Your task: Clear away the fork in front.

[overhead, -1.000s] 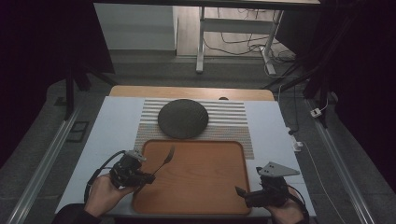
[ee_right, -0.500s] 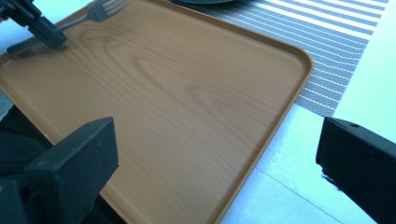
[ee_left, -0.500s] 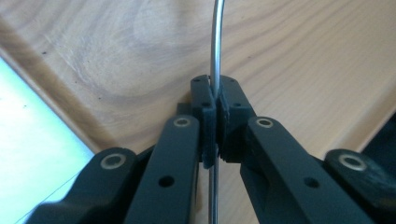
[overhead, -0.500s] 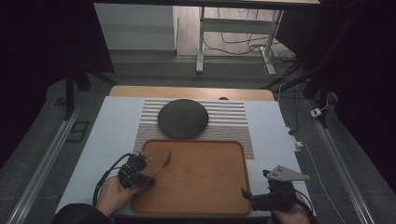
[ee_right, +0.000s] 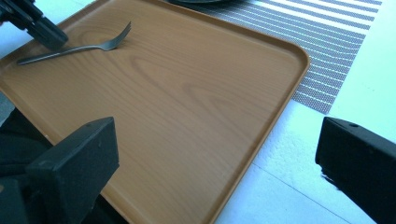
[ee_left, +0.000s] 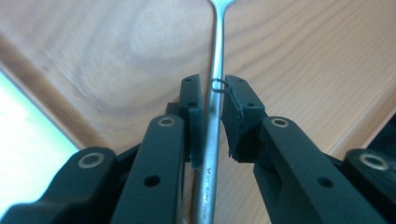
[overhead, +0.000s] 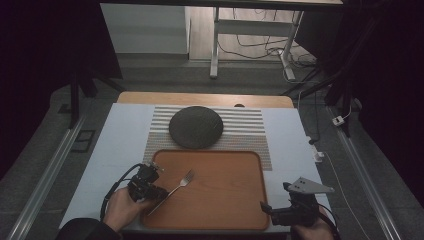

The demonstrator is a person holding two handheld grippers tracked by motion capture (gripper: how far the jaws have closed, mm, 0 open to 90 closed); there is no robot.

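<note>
1. While my left gripper (overhead: 159, 194) straddles the fork (overhead: 176, 186), its jaws stand slightly apart around the handle.
2. Lying flat, the fork rests in the wooden tray (overhead: 225, 200), near its left rim.
3. My right gripper (overhead: 266, 209) hovers, jaws spread wide, at the tray's right corner.

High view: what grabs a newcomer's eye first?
The big wooden tray at the near middle of the table, with one fork lying at its left. The left gripper has its jaws either side of the fork's handle, a gap visible on one side. Behind the tray a dark round plate sits on a striped mat; the right gripper waits open at the tray's near right corner.
</note>
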